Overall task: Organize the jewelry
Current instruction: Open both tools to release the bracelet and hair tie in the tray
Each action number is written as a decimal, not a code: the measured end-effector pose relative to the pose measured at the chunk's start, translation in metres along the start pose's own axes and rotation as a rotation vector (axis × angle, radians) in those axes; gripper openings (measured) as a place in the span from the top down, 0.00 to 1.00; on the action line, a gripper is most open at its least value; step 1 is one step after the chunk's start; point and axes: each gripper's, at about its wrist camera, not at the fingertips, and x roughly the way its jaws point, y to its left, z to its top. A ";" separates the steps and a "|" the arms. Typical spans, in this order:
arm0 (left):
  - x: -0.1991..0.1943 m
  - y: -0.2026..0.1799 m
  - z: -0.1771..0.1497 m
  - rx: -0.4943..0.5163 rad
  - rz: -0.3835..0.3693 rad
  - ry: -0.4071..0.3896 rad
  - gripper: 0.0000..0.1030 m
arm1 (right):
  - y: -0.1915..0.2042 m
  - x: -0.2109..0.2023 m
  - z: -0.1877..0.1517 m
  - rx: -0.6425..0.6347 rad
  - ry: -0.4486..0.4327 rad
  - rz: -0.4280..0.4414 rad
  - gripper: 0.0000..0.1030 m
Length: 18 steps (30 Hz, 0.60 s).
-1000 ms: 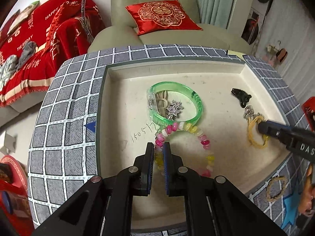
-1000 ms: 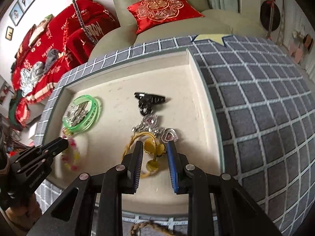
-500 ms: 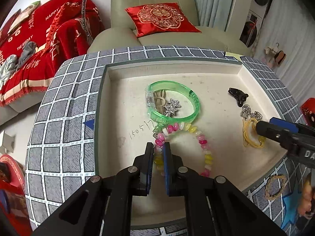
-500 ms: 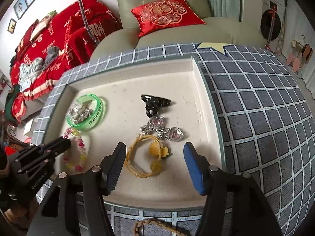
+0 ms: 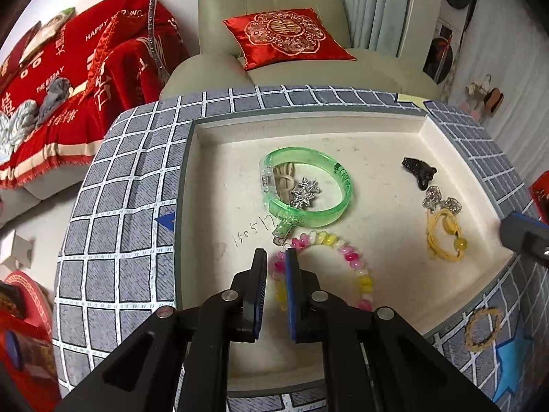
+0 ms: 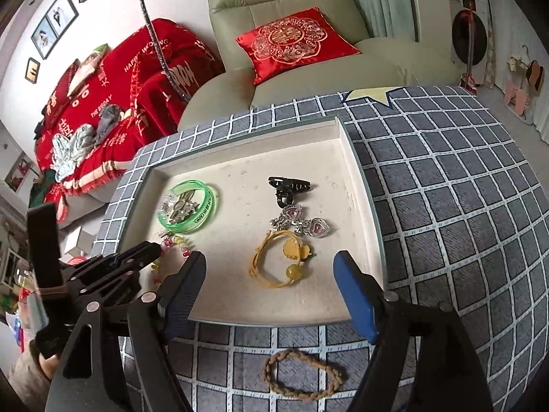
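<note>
Two tongs are at work over the tray, and yours on the left point(image 5: 275, 267) are nearly closed, pinching the near-left arc of the beaded bracelet point(image 5: 346, 257) between their pads. The right tongs point(image 6: 269, 274) stand wide open with nothing in them, hanging over the tray's near edge just short of the yellow hair tie point(image 6: 279, 264).

The beaded bracelet lies in the near-left part of the cream tray point(image 5: 219, 178), just near of the green bangle point(image 5: 308, 185). It is a loop of glossy pink, yellow and white beads; expect it to be light and floppy, likely on an elastic cord, with smooth beads that can slide out of a loose pinch. Hold across the cord between beads if you can, and lift slowly so the hanging part does not snag the bangle's clasp.

The green bangle looks like stiff translucent plastic, with a silver star brooch point(image 5: 303, 192) lying inside its ring. To the right lie a black claw clip point(image 6: 288, 187) and heart-shaped silver pieces point(image 6: 302, 221). A braided tie point(image 6: 302, 374) rests on the checked tabletop point(image 6: 446, 206), outside the tray.
</note>
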 end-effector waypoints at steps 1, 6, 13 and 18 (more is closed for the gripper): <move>-0.001 0.000 0.000 -0.003 -0.001 0.000 0.04 | 0.000 -0.002 -0.001 -0.003 -0.002 0.001 0.23; -0.019 -0.008 0.002 0.024 0.010 -0.072 0.00 | -0.003 -0.007 -0.003 0.006 -0.005 -0.007 0.23; -0.042 -0.009 -0.003 0.021 0.006 -0.118 0.00 | -0.013 -0.029 -0.010 0.048 -0.054 0.003 0.17; -0.057 -0.014 -0.011 0.033 0.011 -0.140 0.00 | -0.019 -0.050 -0.017 0.072 -0.121 0.017 0.00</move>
